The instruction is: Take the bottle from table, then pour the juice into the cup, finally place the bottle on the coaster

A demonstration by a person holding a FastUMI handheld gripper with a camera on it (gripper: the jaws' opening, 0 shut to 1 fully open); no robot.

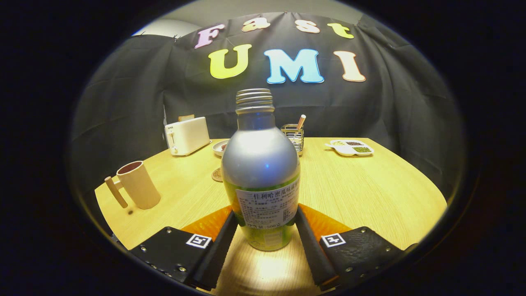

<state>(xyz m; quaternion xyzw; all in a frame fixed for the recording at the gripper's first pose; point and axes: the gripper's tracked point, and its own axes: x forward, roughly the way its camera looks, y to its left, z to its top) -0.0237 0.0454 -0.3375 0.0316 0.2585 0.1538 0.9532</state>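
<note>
A silver bottle [260, 164] with a green lower band, a white label and a threaded neck stands upright between my fingers. My gripper [266, 213] is shut on the bottle, with both fingers pressed against its lower sides at label height. The bottle's base is close over the wooden table [370, 193]; I cannot tell whether it touches. A beige cup [137, 185] with a straight side handle stands to the left, beyond the left finger. A round brown coaster [216, 175] lies behind the bottle, half hidden by its left side.
At the back left stands a white toaster [187, 135], with a small plate [220, 147] beside it. A wire holder [294, 137] with a stick in it peeks out behind the bottle. A white divided tray [350, 148] of food lies at the back right.
</note>
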